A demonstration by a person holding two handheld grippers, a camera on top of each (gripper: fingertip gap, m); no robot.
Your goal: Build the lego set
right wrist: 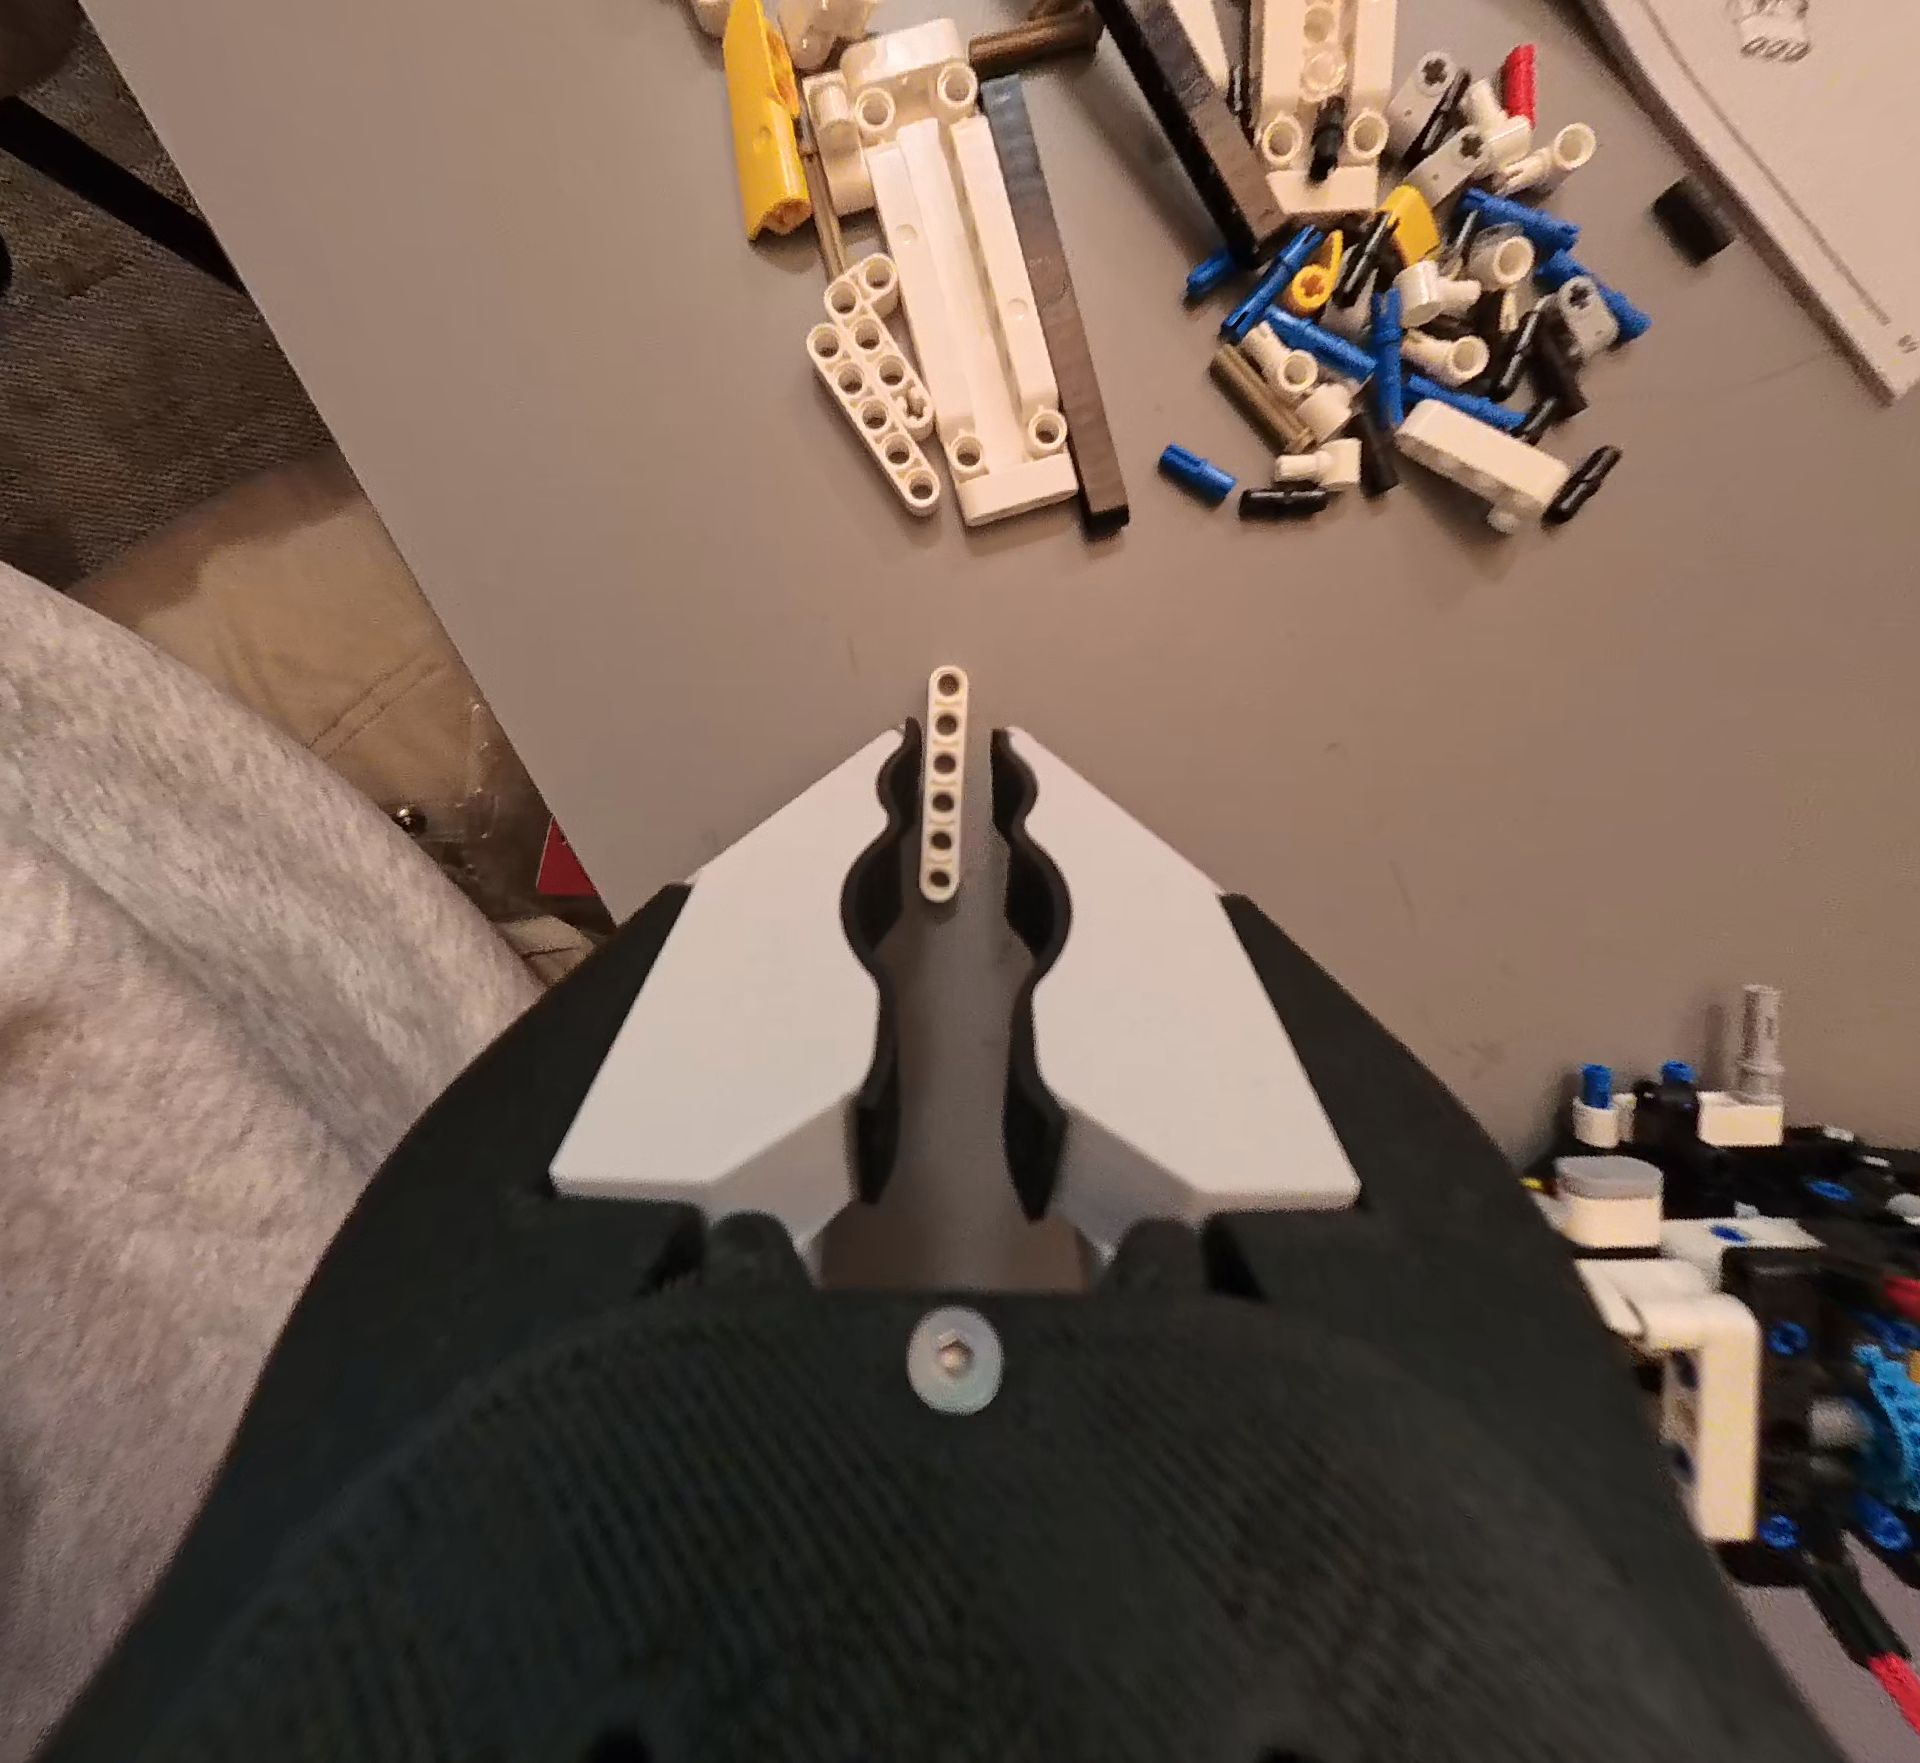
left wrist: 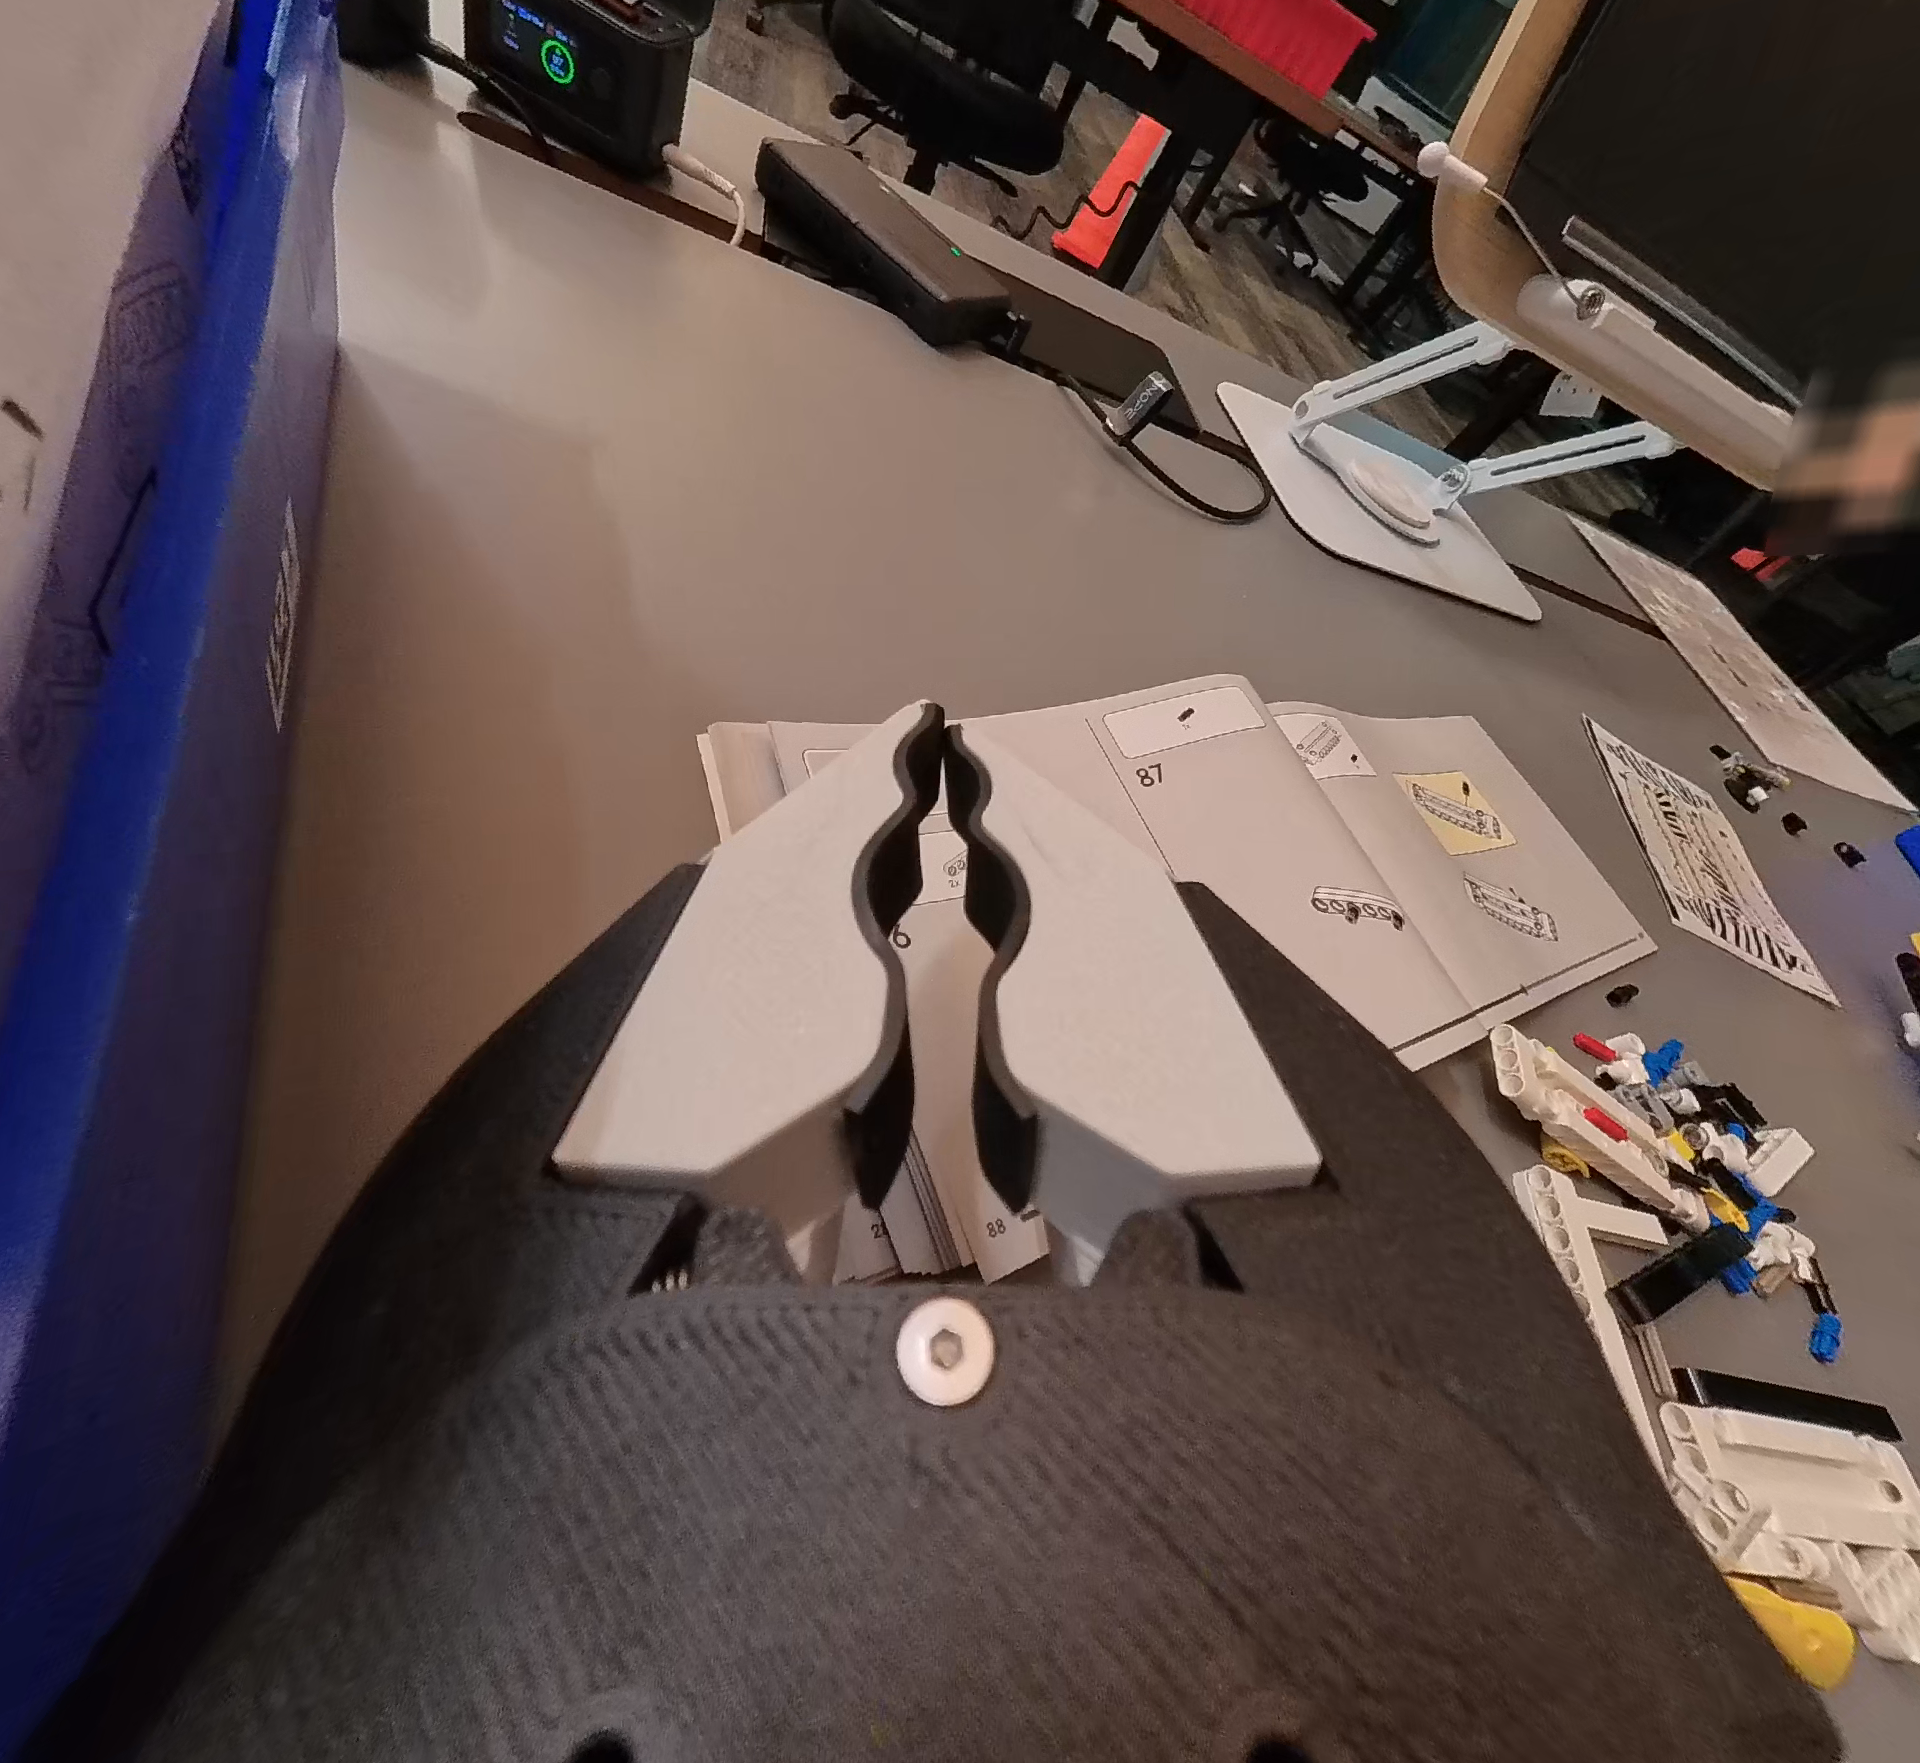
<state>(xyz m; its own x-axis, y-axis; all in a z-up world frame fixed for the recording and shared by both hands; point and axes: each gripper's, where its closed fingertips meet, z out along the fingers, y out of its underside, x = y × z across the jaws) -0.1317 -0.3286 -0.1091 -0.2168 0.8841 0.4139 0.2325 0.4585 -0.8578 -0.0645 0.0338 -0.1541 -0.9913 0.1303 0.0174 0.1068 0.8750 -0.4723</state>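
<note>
Lego parts are spread on the grey table: a loose pile of white beams, a heap of blue and black pins, and a partly built model at the lower right of the right wrist view. One thin white beam is seen between the right tongs, whose tips stand slightly apart; the beam lies against the left pad only, so whether it is gripped or merely resting on the table cannot be told. If it is lifted in this state, the beam is judged likely to pivot or drop, since a gap remains on one side. The left tongs are closed nearly tip to tip on nothing, over the open instruction booklet. The booklet pages, a sticker sheet and a blue box are shown fully only in the left wrist view; the beam and the model appear only in the right wrist view.
</note>
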